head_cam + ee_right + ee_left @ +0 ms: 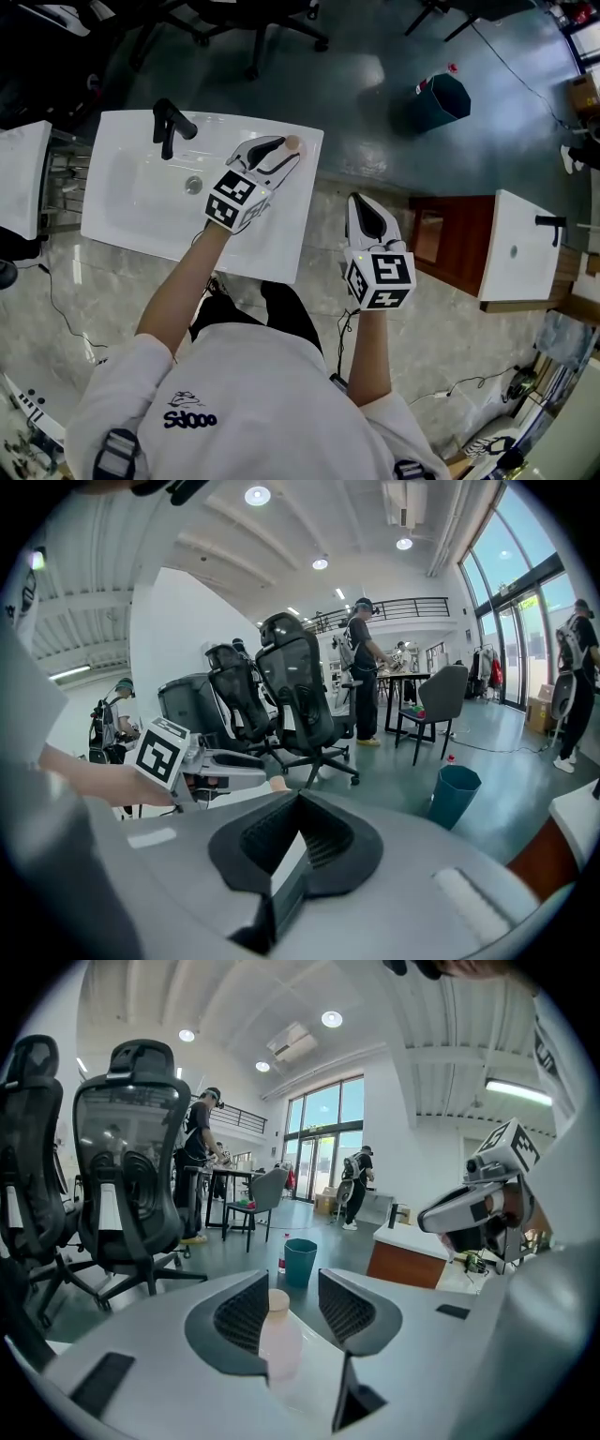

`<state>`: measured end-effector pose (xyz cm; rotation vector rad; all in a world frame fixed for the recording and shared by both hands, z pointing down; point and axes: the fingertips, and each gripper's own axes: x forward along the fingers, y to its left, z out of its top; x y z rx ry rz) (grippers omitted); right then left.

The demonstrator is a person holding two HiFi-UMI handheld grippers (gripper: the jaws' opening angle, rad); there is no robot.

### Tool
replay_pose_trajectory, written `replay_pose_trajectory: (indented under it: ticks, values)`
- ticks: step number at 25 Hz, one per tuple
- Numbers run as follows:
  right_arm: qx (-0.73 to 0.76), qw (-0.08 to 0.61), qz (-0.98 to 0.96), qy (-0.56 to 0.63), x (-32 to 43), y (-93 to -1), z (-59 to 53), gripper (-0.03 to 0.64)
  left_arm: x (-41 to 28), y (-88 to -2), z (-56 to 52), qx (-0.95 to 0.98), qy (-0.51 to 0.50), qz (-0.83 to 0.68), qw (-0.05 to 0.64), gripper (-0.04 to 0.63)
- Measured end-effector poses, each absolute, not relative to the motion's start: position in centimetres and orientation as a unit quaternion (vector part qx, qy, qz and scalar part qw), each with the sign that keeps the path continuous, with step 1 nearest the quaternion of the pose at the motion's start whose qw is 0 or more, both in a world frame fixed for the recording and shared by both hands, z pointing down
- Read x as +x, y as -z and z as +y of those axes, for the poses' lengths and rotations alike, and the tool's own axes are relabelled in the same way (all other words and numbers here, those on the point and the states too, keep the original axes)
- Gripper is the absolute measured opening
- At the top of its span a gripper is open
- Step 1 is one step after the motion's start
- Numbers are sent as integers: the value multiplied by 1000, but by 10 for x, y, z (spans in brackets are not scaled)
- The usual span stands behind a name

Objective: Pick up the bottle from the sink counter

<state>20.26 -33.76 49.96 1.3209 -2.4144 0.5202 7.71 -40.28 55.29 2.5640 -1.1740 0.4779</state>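
A small pale bottle (292,142) with a tan cap stands upright at the far right corner of the white sink counter (281,246). My left gripper (281,148) reaches over the counter, one jaw on each side of the bottle. In the left gripper view the bottle (279,1340) stands between the ribbed pads (246,1312), close to the left pad, with a clear gap to the right one. This gripper (292,1288) is open. My right gripper (357,201) hovers over the floor to the right of the counter, its jaws (298,803) shut with nothing between them.
A black faucet (171,123) and a drain (194,185) are in the basin to the left of the bottle. A teal bin (438,101) stands on the floor beyond. A second sink on a wooden cabinet (520,248) is at the right. Office chairs (131,1157) stand behind the counter.
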Motion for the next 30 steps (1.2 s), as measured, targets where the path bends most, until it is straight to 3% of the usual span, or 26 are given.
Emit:
replay_pose_trajectory:
  ticks: [10,22,26,30]
  values:
    - [464,177,-843,-205,211,-516,-341,9,85,-598,-427,874,-193,-416,163,219]
    - [473,183,-832,-226,224,-529,-333,9,98,-626,-443,874,-207,-420,126,215]
    - [474,184,-831,-228,226,-530,-331,9,97,-628,-446,869,-204,-435,115,163]
    - [476,185,-829,-229,230,-531,-331,9,97,-627,-449,867,-196,-445,108,156]
